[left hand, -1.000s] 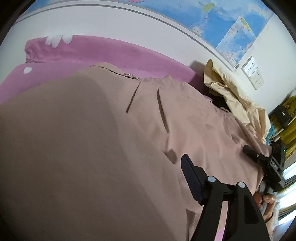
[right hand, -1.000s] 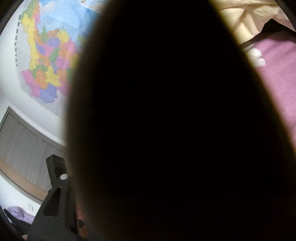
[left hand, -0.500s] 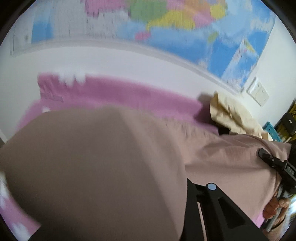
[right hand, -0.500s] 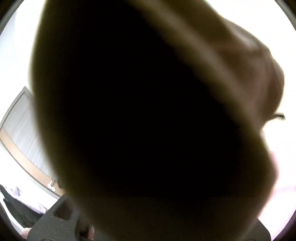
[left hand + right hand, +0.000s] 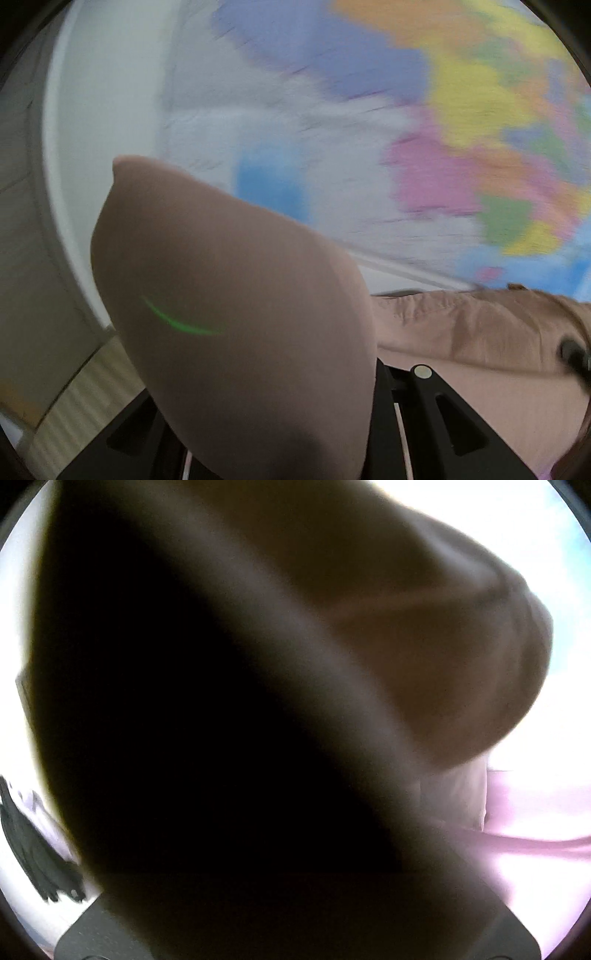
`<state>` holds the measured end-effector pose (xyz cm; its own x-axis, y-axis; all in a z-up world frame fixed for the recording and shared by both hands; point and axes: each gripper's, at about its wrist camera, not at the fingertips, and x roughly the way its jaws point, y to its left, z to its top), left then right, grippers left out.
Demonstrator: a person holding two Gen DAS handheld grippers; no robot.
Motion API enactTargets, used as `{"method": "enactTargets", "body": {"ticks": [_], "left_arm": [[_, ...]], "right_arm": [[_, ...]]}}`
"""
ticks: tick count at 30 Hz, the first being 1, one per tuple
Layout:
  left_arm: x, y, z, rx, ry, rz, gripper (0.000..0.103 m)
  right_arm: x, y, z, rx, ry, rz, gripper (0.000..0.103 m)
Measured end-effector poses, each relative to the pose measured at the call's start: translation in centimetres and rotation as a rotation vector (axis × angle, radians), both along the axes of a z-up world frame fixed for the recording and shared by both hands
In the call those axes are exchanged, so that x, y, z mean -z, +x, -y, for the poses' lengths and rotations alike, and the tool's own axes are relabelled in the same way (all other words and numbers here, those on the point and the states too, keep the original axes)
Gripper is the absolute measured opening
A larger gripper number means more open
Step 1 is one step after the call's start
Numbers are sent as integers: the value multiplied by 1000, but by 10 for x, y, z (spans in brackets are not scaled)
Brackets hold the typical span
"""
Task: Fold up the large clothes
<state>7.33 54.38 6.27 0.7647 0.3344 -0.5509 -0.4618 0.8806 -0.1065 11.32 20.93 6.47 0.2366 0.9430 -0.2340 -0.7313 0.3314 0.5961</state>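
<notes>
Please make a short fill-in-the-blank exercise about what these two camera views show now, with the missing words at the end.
1. The cloth bulging over the left gripper is dusty ____ in colour.
2. On the wall behind it hangs a colourful ____.
3. In the right wrist view, the cloth covers most of the lens and looks very ____.
4. The sheet at the lower right of that view is ____.

Missing words: pink; map; dark; pink

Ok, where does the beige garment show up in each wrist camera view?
Left wrist: the beige garment bulges at lower centre, close to the lens, trailing right.
Right wrist: the same garment covers nearly the whole picture, mostly dark in shadow.
Shared landmark: none is clearly visible in both views.
</notes>
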Motion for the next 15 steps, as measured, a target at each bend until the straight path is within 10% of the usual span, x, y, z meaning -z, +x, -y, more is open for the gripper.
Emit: {"method": "enactTargets", "body": {"ticks": [6,15], "left_arm": [[126,14,-82,-162,-158,-259,15],[143,4,-103,-118,-259,-241,25]], "right_arm": [[121,1,-77,-129,-189,-283,28],[143,2,-3,-119,-110,-351,65]]}}
